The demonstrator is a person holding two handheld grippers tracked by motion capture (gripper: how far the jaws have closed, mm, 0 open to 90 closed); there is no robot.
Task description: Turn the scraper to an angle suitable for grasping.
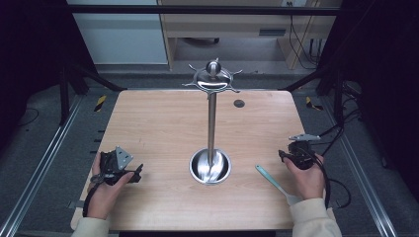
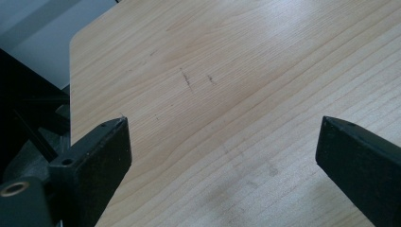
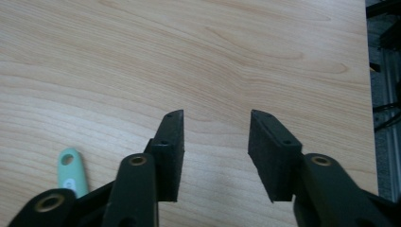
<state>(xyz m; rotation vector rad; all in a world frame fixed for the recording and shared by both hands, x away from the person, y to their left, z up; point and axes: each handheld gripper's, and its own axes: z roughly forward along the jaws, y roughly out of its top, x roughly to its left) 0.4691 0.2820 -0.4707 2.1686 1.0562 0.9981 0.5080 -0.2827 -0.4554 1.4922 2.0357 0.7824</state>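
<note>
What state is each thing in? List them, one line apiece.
Left gripper: open, nothing between its jaws.
Right gripper: open, jaws apart over bare wood.
Pale green plastic spatula: lying flat on the table, untouched, beside the right hand.
Tall steel utensil stand: upright, hooks at its top bare.
Light wooden table: level.

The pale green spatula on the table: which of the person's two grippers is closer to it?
Right. The right gripper sits just beside the spatula, near its handle end, not touching. The left gripper lies across the table, beyond the metal stand.
</note>
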